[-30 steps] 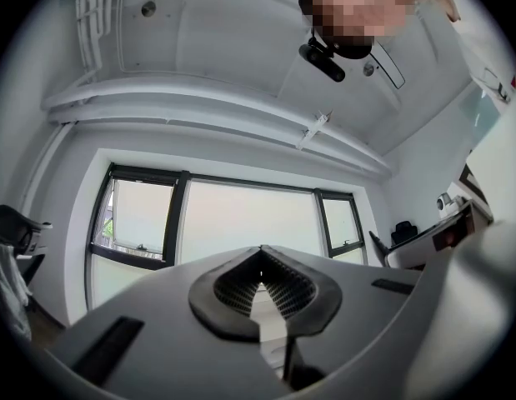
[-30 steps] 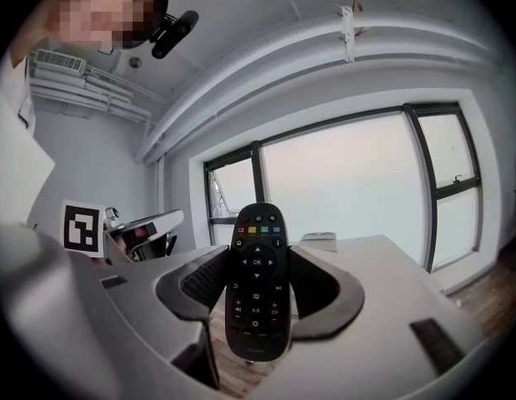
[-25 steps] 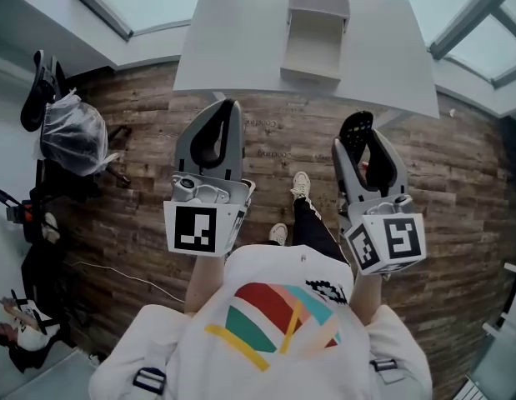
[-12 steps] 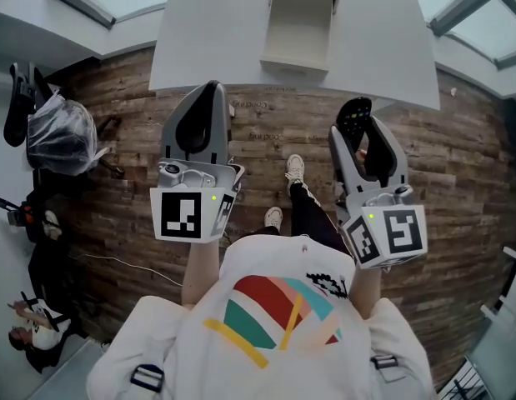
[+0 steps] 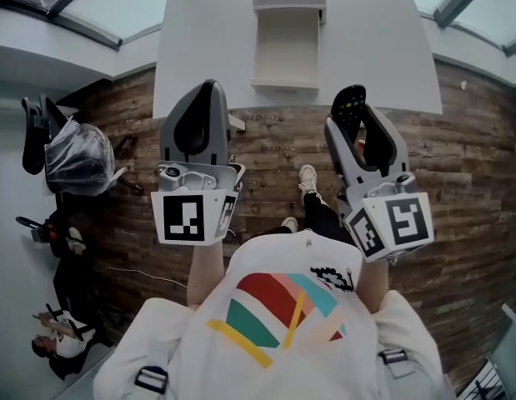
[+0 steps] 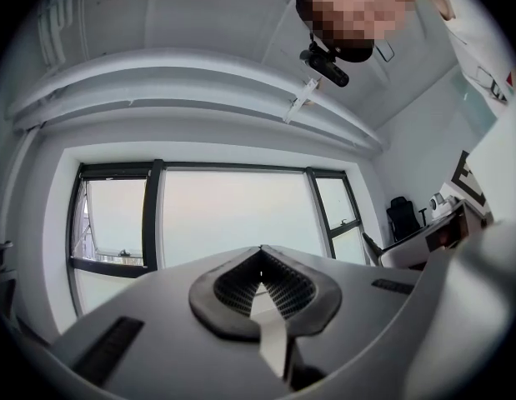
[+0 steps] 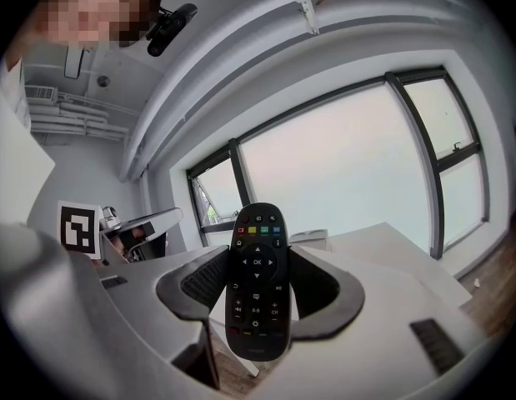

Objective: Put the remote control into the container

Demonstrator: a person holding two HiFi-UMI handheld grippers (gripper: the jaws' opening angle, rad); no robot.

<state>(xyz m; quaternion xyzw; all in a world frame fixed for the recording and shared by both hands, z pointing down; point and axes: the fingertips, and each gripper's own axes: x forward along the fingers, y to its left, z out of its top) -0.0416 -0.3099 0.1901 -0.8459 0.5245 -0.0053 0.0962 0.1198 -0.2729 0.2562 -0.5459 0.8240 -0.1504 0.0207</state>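
A black remote control [image 5: 350, 105] [image 7: 257, 282] stands upright between the pads of my right gripper [image 5: 358, 113] [image 7: 259, 283], which is shut on it, buttons facing the camera. My left gripper [image 5: 209, 86] [image 6: 260, 257] is shut with nothing in it, its pads meeting at the tips. Both grippers hang over the wooden floor, just short of the near edge of a white table [image 5: 207, 40] [image 7: 391, 252]. The container [image 5: 287, 52], a pale open box, lies on that table ahead, between the two grippers, and looks empty.
Below are the person's shoes [image 5: 308, 177] on the dark plank floor [image 5: 466, 148]. At the left stand a chair with a plastic-wrapped bundle [image 5: 78, 157] and other gear. Large windows [image 6: 232, 215] fill the wall beyond the table.
Both grippers have come closer to the table, whose near edge now sits just above their tips. The remote control stays gripped the same way in the right gripper.
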